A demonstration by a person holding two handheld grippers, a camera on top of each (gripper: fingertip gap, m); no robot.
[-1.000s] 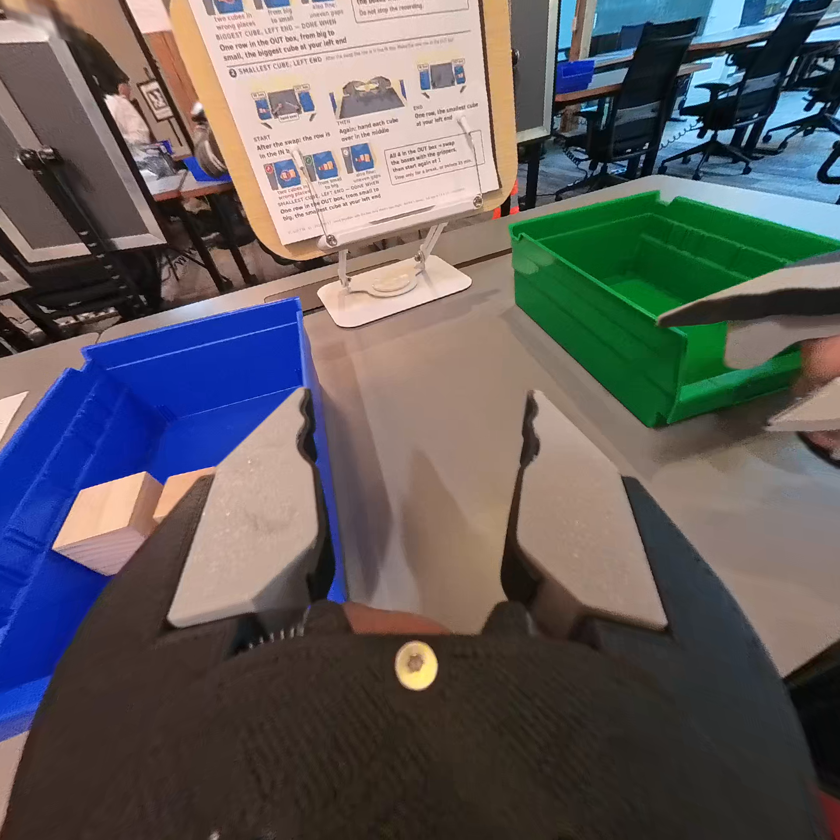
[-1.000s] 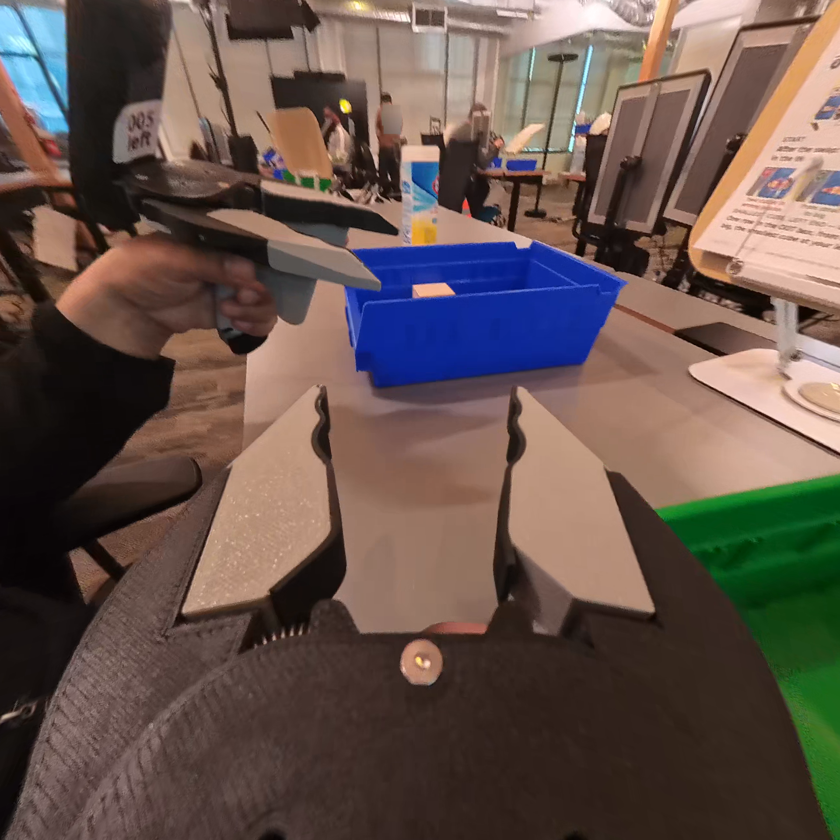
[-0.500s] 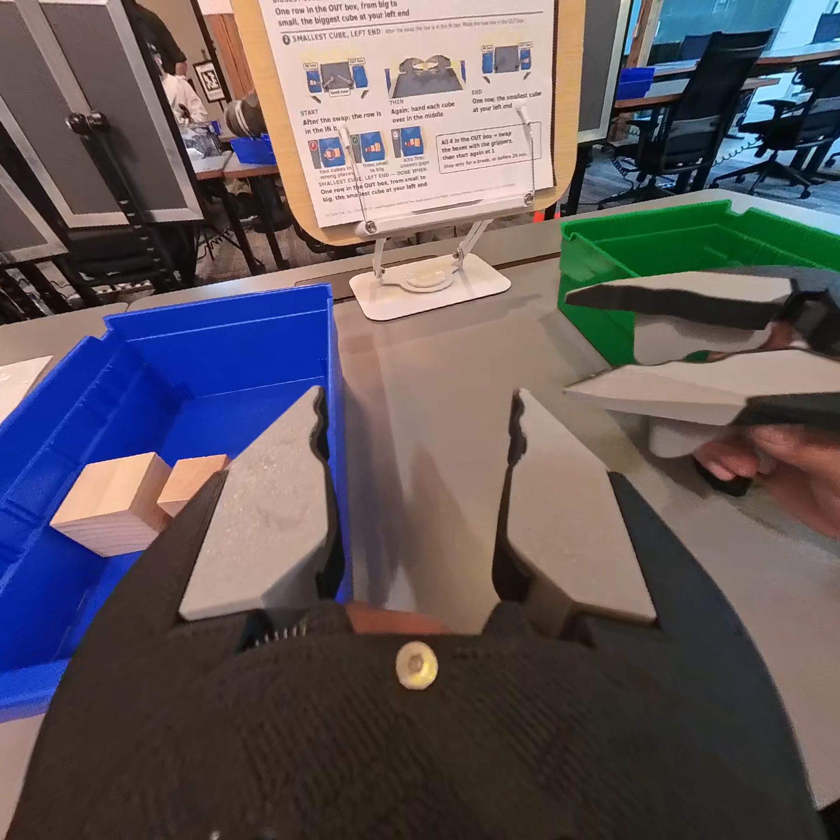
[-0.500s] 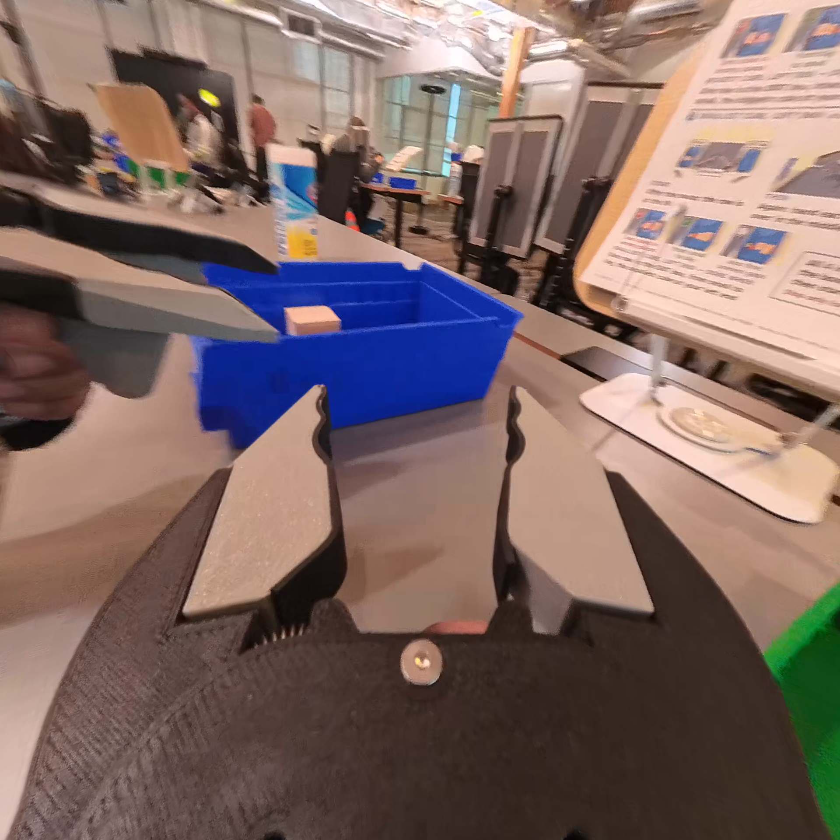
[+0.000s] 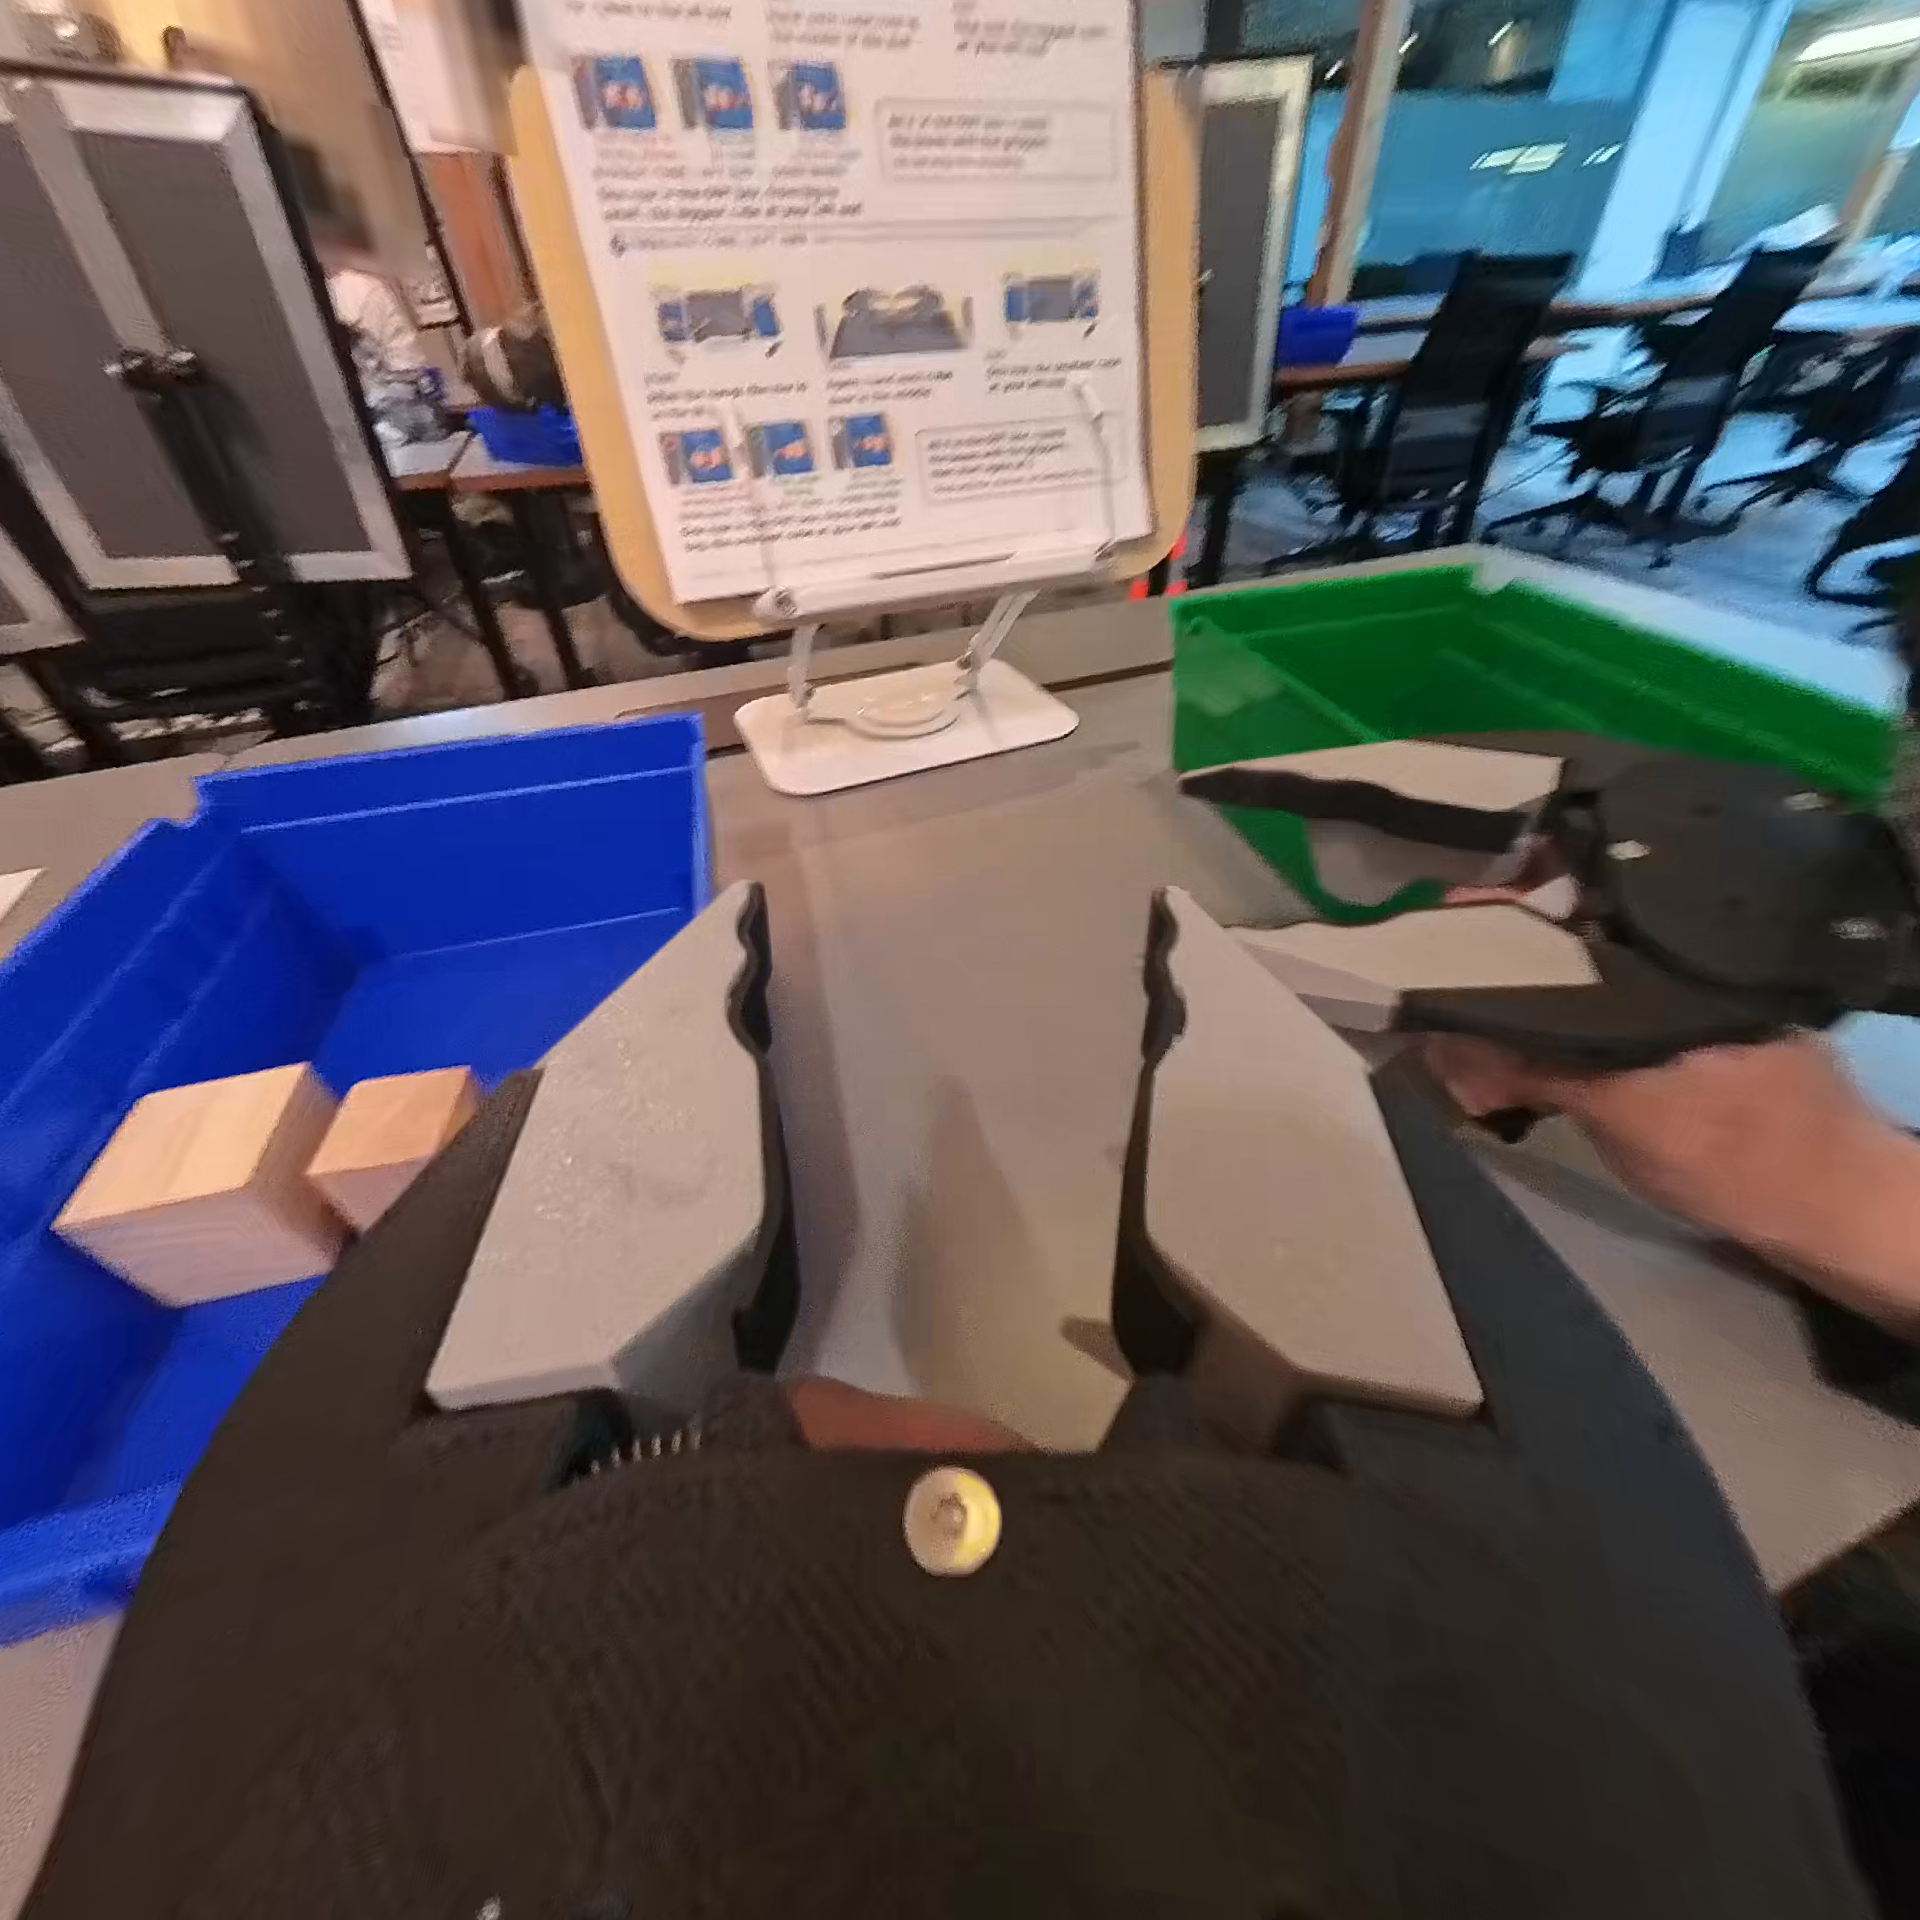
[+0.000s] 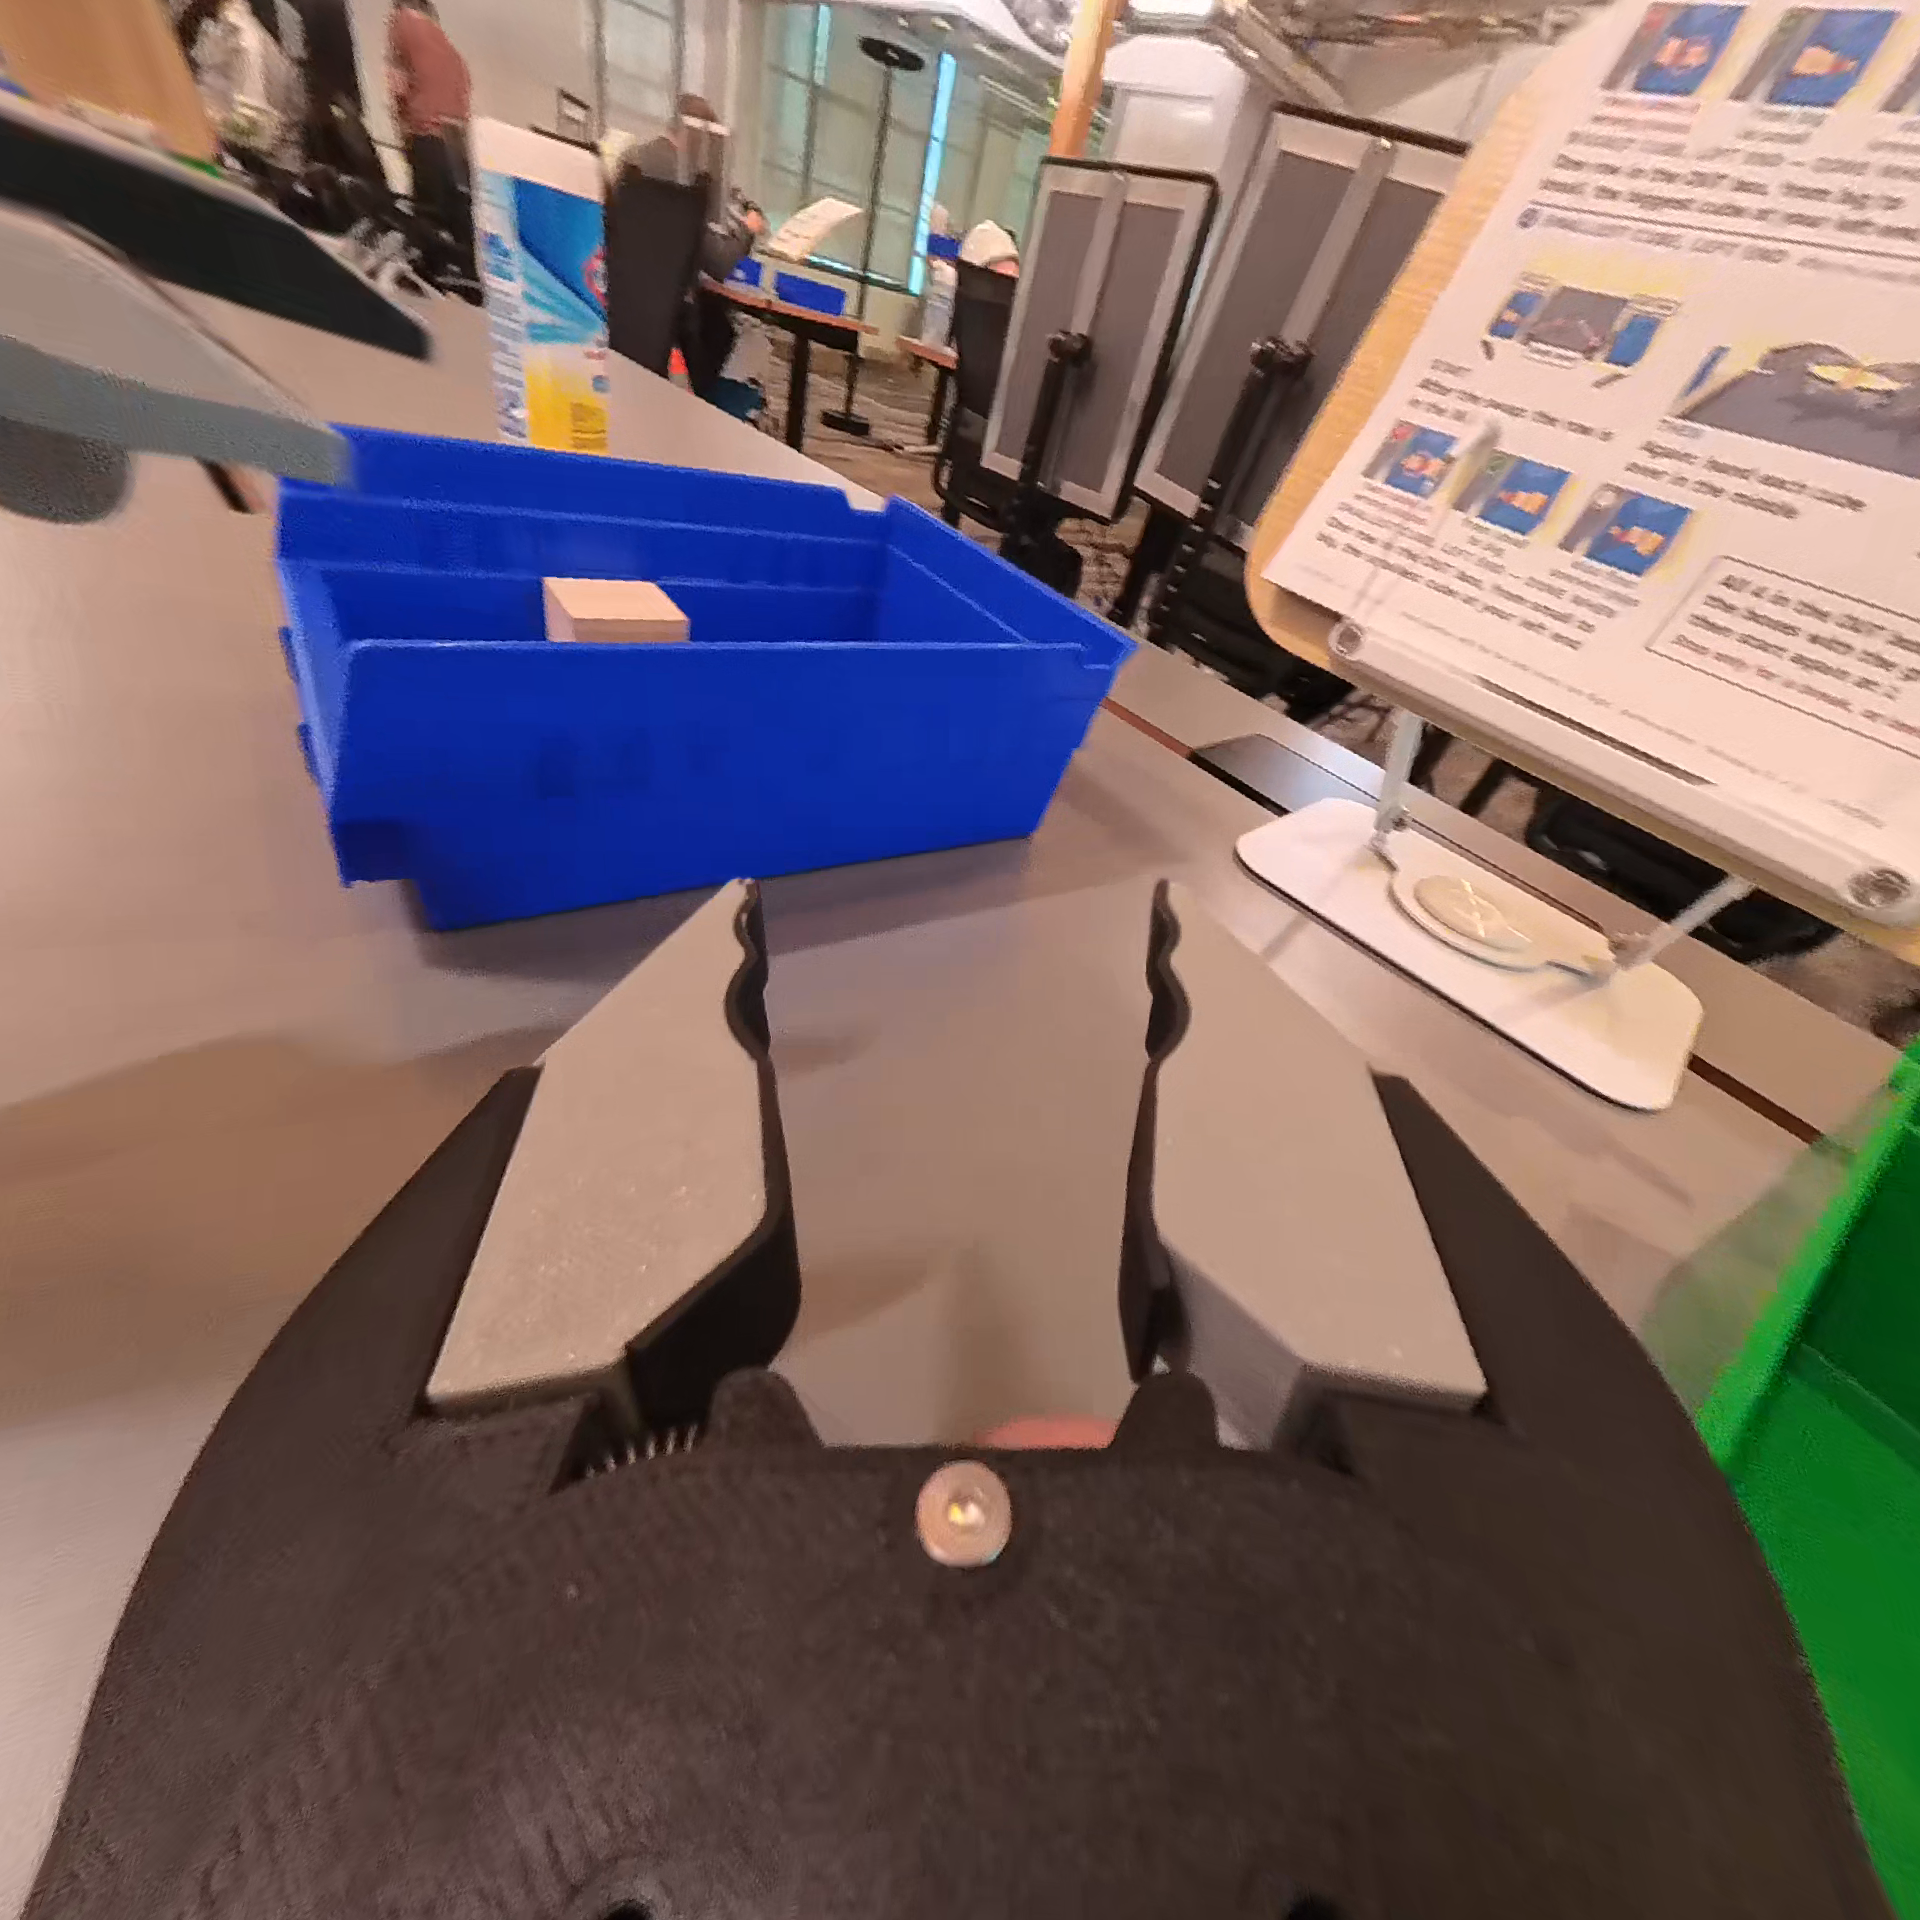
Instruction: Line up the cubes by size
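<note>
Two wooden cubes lie side by side in the blue bin point(image 5: 457, 862): a larger cube point(image 5: 197, 1179) and a smaller cube point(image 5: 390, 1127) to its right, partly hidden by my left gripper's body. My left gripper point(image 5: 951, 914) is open and empty above the grey table, just right of the blue bin. My right gripper point(image 6: 951, 914) is open and empty, pointing at the blue bin point(image 6: 686, 748), where the top of one cube point(image 6: 615, 611) shows over the wall. The right gripper also shows in the left wrist view point(image 5: 1226, 868), in front of the green bin point(image 5: 1455, 675).
An instruction board on a white stand point(image 5: 883, 312) stands at the table's back between the bins; it also shows in the right wrist view point(image 6: 1621, 436). A blue-and-white canister point(image 6: 540, 312) stands behind the blue bin. Office chairs and people are in the background.
Both grippers have stayed open. The right gripper has moved left across the table towards the blue bin and the left gripper. The left view has lifted and shifted slightly.
</note>
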